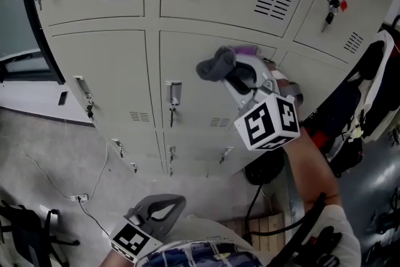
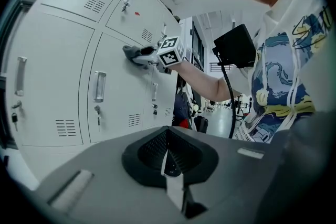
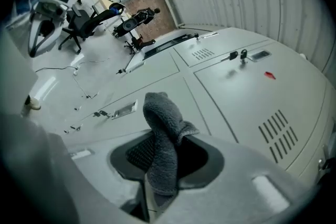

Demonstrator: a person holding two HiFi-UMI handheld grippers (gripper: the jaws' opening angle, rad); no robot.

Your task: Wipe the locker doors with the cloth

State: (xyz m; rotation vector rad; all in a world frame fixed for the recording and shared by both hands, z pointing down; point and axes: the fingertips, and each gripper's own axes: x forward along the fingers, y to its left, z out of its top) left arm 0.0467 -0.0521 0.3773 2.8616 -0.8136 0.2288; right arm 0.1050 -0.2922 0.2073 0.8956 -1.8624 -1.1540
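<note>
My left tongs (image 2: 167, 168) hang low by my body, jaws shut together with nothing between them. My right tongs (image 3: 157, 168) clamp the grey cloth (image 3: 164, 128). Its bunched end lies against the middle locker door (image 1: 194, 106), above the handle (image 1: 173, 94).

The right arm (image 1: 310, 162) is stretched forward and up, holding the right gripper (image 1: 240, 77) high and well out from the body, with its marker cube (image 1: 269, 122) turned toward the head camera. Its jaws are closed on a grey cloth (image 3: 163, 134), which bunches up past their tips. The left gripper (image 1: 159, 209) is held low and close against the body, well apart from the right one, pointing forward, its jaws pressed together with nothing between them.
</note>
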